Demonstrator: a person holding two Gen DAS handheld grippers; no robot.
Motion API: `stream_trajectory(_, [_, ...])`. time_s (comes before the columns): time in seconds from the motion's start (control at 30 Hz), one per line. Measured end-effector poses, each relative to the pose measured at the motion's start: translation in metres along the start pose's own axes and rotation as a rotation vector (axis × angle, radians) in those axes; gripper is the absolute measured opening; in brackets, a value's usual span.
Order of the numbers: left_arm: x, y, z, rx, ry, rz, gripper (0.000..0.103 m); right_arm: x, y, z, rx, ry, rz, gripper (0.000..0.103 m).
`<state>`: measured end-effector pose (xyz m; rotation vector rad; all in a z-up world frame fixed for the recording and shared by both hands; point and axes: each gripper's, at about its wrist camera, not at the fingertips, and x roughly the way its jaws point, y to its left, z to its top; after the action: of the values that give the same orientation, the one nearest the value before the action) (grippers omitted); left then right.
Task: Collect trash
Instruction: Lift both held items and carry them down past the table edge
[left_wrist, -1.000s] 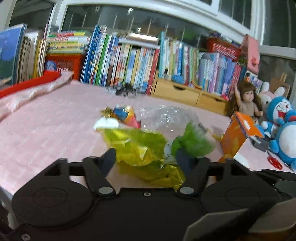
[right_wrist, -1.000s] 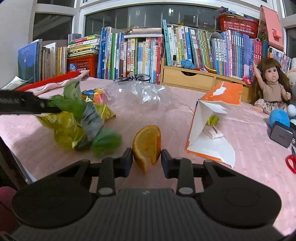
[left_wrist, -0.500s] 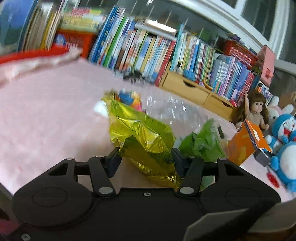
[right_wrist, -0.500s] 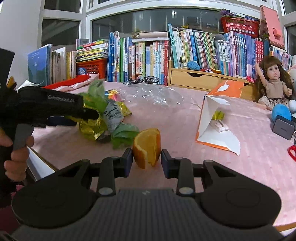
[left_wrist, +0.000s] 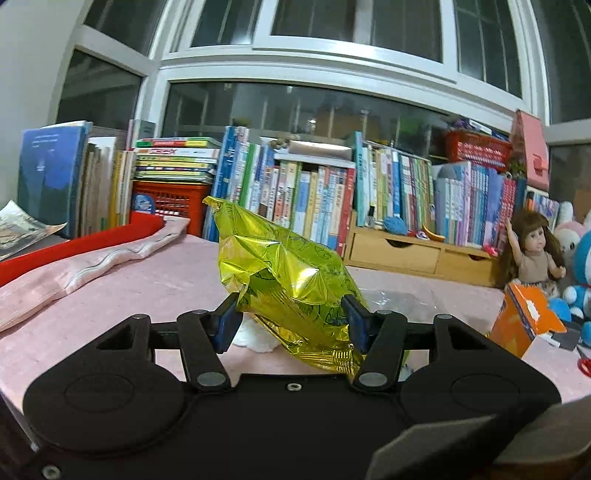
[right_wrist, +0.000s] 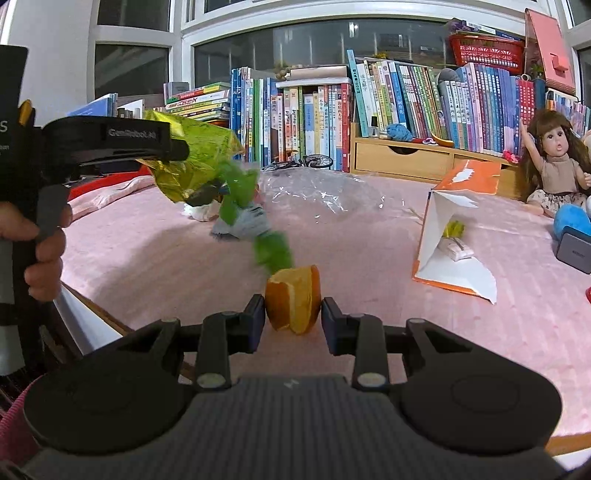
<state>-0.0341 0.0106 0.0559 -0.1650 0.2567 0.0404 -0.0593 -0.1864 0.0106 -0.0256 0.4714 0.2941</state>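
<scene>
My left gripper (left_wrist: 291, 321) is shut on a crumpled yellow-green foil wrapper (left_wrist: 280, 266) and holds it above the pink table (left_wrist: 147, 295). In the right wrist view a hand grips the left gripper (right_wrist: 122, 144) at the left. Below the foil wrapper (right_wrist: 192, 166) hangs a blurred green wrapper (right_wrist: 240, 192); I cannot tell whether it is held. My right gripper (right_wrist: 293, 321) is shut on an orange piece (right_wrist: 295, 302) low over the table. An orange-and-white paper bag (right_wrist: 454, 236) lies on its side, open toward me, with small scraps inside.
A clear plastic bag (right_wrist: 325, 192) and a white tissue (right_wrist: 199, 212) lie mid-table. A red tray with pink cloth (left_wrist: 92, 254) is at the left. Books and a wooden drawer box (right_wrist: 406, 158) line the back. A doll (right_wrist: 554, 162) and a grey device (right_wrist: 576, 251) sit right.
The left gripper closed on the foil wrapper and lifted it off the table, tilting upward. The green wrapper now swings below it. The right gripper keeps the orange piece, almost still.
</scene>
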Motion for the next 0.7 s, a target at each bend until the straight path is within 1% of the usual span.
stream_trajectory(0.13, [-0.024, 0.016, 0.000, -0.026, -0.012, -0.009, 0.056, -0.004, 0.000, -0.003, 0.012, -0.003, 0.001, 0.039])
stream_trajectory(0.27, [-0.049, 0.026, -0.002, -0.026, -0.027, -0.019, 0.056, -0.008, 0.000, -0.005, 0.024, -0.001, -0.002, 0.039])
stream_trajectory(0.4, [-0.066, 0.033, -0.002, -0.015, -0.047, -0.006, 0.056, -0.012, 0.001, -0.007, 0.033, -0.005, -0.007, 0.038])
stream_trajectory(0.53, [-0.083, 0.042, -0.002, -0.043, -0.017, -0.055, 0.056, -0.017, 0.001, -0.007, 0.038, -0.014, -0.008, 0.036])
stream_trajectory(0.7, [-0.102, 0.046, -0.009, -0.055, 0.024, -0.090, 0.056, -0.028, 0.002, -0.009, 0.050, -0.032, -0.006, 0.032])
